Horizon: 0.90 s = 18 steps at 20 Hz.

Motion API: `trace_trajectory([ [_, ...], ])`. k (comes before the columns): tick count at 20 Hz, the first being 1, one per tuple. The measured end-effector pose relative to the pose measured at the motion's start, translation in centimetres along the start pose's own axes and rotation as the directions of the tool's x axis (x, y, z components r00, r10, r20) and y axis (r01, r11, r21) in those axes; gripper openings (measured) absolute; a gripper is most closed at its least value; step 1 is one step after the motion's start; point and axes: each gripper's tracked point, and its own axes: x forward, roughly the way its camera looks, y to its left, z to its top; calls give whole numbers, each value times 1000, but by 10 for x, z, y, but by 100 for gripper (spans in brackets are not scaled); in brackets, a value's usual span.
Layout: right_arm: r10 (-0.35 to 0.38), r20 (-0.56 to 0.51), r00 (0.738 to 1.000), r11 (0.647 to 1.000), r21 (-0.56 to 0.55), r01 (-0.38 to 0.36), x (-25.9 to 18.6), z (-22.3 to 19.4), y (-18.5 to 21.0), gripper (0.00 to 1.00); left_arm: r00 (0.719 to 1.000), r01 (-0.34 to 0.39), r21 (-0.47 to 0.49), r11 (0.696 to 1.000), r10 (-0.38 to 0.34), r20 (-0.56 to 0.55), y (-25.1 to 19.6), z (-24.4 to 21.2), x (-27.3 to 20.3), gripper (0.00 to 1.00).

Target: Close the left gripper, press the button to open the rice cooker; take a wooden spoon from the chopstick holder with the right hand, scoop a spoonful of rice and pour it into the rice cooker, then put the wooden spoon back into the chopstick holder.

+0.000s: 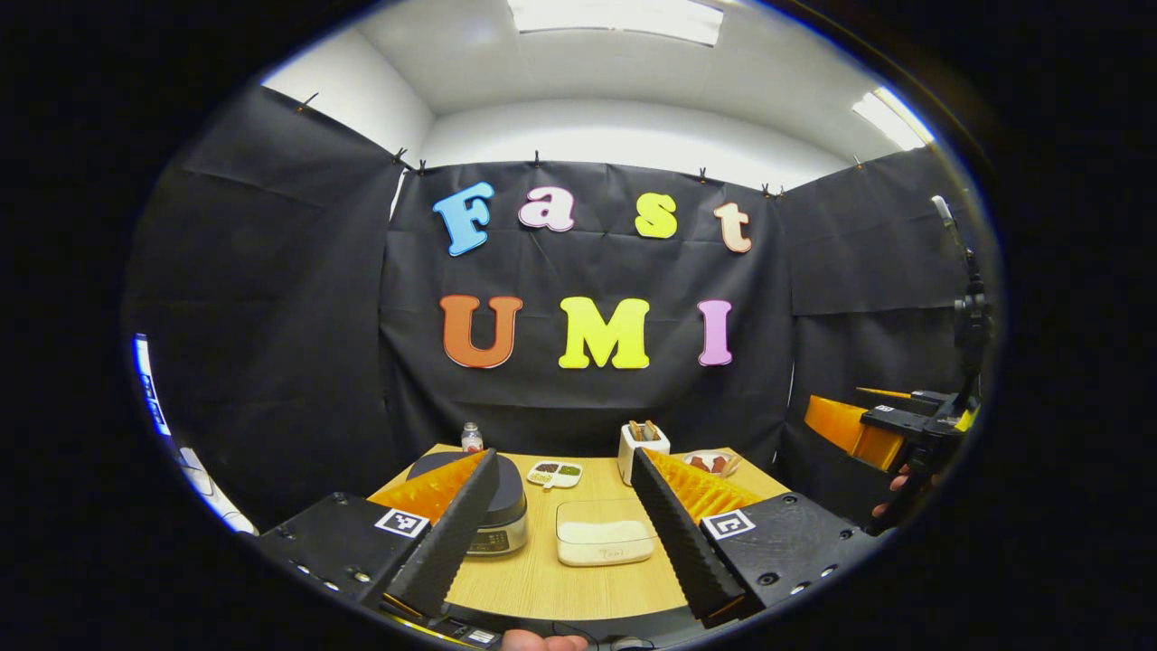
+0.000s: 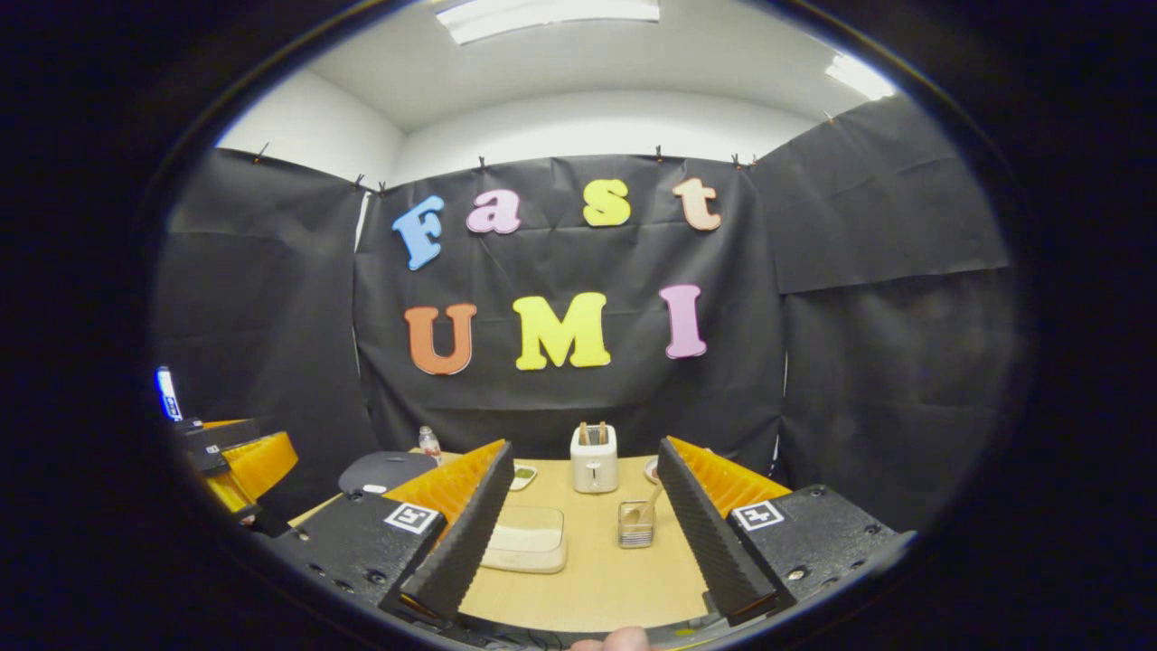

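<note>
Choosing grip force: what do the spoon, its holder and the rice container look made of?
The spoon looks like pale matte wood. Its holder seems to be shiny metal, with vertical slats. The rice container looks like translucent plastic with a frosted lid, though glass can't be excluded.

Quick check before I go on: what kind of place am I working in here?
Likely a staged recording booth, not a real kitchen: black cloth walls surround a small wooden table set with a closed rice cooker, a toaster and a chopstick holder.
</note>
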Motion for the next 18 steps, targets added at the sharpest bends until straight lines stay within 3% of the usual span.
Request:
trace_trajectory([
  [18, -15, -9, 1000, 998, -56, 15, -5, -14, -3, 100, 999, -46, 29, 999, 46, -2, 5, -4, 12, 94],
])
